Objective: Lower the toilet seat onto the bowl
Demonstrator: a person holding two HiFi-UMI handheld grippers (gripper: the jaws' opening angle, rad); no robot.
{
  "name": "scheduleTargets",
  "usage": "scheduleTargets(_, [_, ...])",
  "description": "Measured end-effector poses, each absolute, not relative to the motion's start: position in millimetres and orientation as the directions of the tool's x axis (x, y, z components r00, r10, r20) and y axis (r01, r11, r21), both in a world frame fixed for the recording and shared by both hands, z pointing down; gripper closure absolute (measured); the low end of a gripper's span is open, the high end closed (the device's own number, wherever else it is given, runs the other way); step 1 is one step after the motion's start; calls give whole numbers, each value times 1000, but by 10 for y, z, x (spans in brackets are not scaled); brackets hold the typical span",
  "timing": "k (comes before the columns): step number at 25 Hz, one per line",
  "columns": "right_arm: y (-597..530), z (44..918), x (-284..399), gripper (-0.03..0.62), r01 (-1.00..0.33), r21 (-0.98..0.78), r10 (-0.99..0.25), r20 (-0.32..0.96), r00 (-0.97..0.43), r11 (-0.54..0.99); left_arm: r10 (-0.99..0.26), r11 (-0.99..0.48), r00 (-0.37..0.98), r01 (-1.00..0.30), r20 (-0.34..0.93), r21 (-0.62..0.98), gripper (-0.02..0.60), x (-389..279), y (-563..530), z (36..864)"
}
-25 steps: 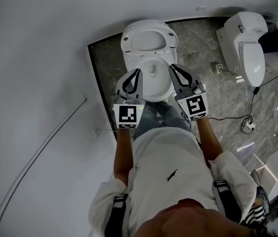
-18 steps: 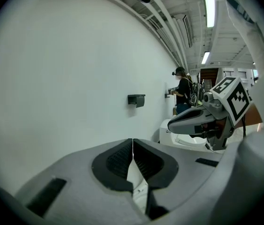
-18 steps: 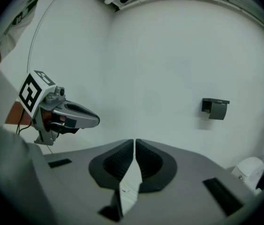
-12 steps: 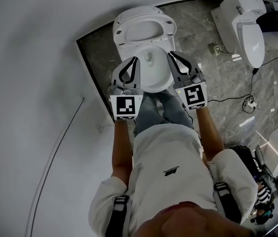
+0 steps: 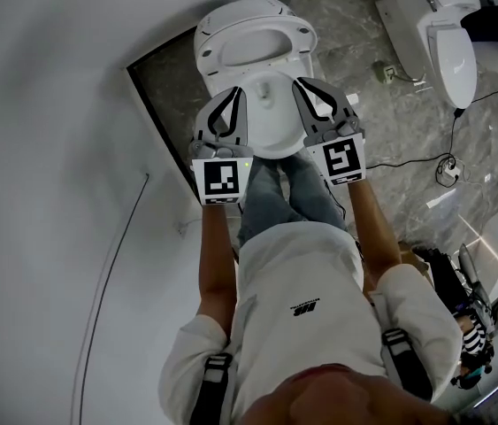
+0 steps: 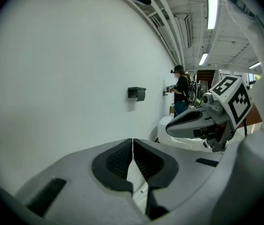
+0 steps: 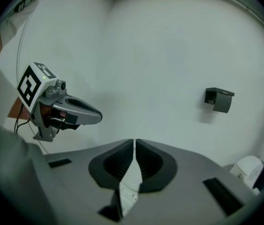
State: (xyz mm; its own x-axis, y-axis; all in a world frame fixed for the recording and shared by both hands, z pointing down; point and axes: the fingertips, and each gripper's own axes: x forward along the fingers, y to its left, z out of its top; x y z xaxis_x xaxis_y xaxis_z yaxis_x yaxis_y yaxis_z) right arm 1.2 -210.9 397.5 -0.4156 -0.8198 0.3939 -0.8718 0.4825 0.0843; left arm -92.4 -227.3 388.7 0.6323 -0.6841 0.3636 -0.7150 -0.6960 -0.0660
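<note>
In the head view a white toilet stands against the wall with its seat (image 5: 254, 38) raised and upright above the open bowl (image 5: 274, 131). Both grippers hover over the bowl's front, side by side, pointing at the seat. My left gripper (image 5: 233, 97) is over the bowl's left rim, shut and empty. My right gripper (image 5: 305, 87) is over the right rim, also shut and empty. Neither touches the seat. In the left gripper view the jaws (image 6: 132, 142) meet in front of the white wall; in the right gripper view the jaws (image 7: 134, 143) do the same.
A second toilet (image 5: 440, 34) stands at the upper right, with cables (image 5: 448, 172) on the grey stone floor beside it. The white wall (image 5: 63, 104) fills the left. A dark paper holder (image 7: 219, 99) is on the wall. Another person (image 6: 182, 89) stands far behind.
Both grippers have moved forward over the bowl toward the raised seat, and the toilet sits lower and closer in the head view. The jaws stayed shut.
</note>
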Motion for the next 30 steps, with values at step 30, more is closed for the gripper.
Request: scheduleTargets(30, [-2818,4641,-49,560,-836,157,-785,468,-406,526,-662,-706,608,-702,438,-91,552,-971,-2955,4551])
